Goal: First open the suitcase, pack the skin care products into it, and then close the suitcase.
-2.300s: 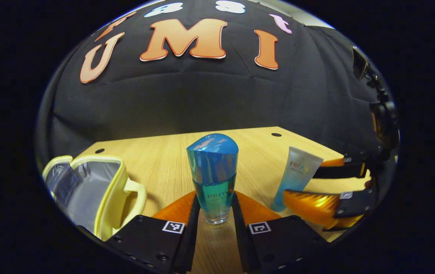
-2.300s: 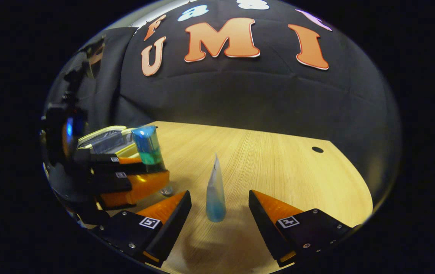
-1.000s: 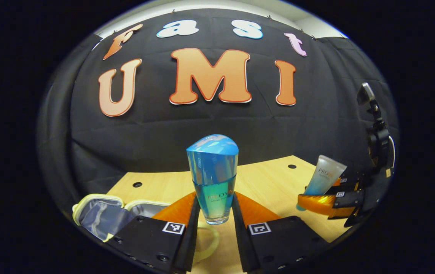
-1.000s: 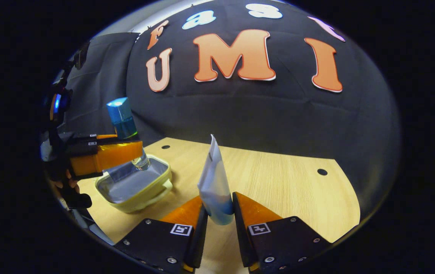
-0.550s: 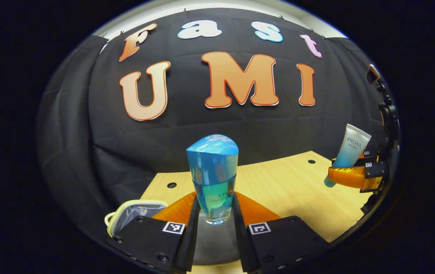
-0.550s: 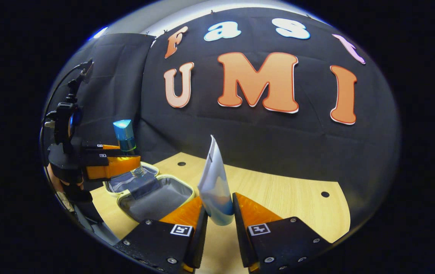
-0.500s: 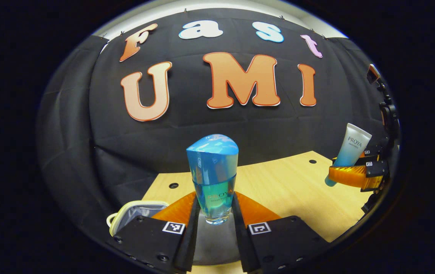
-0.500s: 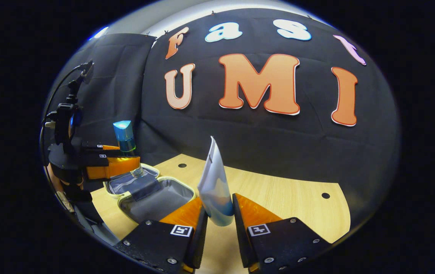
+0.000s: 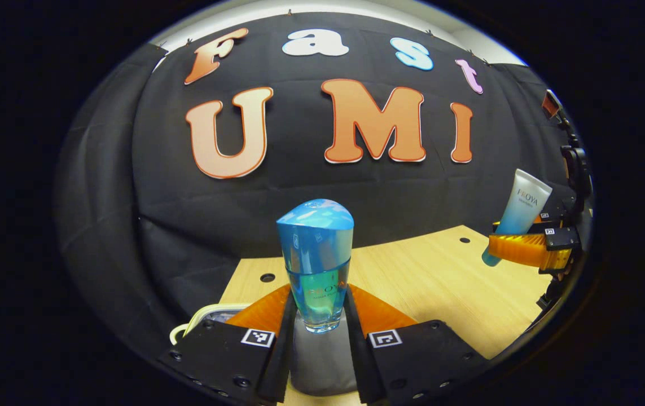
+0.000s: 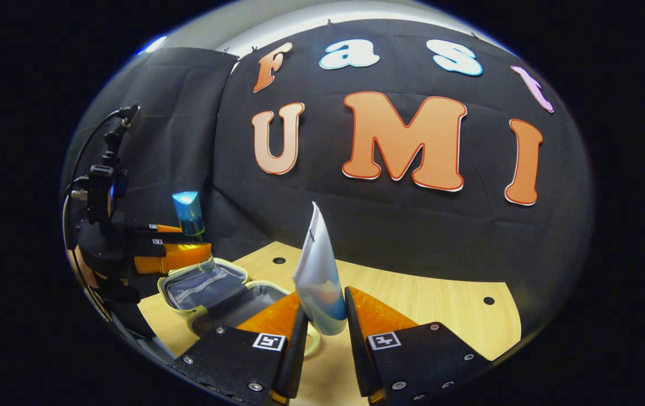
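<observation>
My left gripper is shut on a blue bottle with a rounded blue cap, held upright above the grey lining of the open yellow suitcase. From the right gripper view, that bottle hangs over the open suitcase at the table's left end. My right gripper is shut on a white and blue tube, cap end down, lifted off the table just right of the suitcase. The left gripper view shows this tube at far right, clamped in orange fingers.
The wooden table has small round holes near its back edge. The black cloth wall stands close behind it. A hand grips the left gripper's handle at the left edge of the right gripper view.
Both grippers closed on their items and lifted them off the table. The left one carried the bottle over the open suitcase; the right one brought the tube leftward toward it.
</observation>
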A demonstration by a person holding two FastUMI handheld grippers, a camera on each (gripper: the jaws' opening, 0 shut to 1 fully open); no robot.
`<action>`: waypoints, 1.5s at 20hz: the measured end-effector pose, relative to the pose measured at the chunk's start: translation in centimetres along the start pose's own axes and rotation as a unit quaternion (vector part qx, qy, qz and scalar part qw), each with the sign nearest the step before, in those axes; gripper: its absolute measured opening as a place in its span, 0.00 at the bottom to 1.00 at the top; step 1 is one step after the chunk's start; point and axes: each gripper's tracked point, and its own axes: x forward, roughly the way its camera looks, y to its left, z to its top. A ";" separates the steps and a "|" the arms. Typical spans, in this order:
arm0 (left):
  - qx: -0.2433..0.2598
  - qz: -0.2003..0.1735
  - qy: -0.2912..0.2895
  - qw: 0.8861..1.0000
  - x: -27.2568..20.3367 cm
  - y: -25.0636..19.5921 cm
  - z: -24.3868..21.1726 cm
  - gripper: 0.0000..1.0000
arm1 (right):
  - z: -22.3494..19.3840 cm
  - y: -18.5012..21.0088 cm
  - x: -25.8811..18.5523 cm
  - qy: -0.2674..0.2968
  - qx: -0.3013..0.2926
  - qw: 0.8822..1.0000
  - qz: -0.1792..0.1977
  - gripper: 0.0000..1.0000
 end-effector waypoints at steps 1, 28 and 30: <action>-0.002 -0.006 0.011 1.000 0.3 0.3 -0.9 0.46 | -0.1 0.4 0.1 0.003 0.003 1.000 -0.005 0.39; -0.028 -0.064 0.294 0.953 4.3 -0.8 -17.9 0.46 | -5.5 6.1 3.1 0.068 0.031 0.997 0.018 0.39; -0.030 -0.062 0.320 0.945 4.9 -1.3 -19.3 0.47 | -6.0 6.2 3.6 0.074 0.031 0.996 0.030 0.40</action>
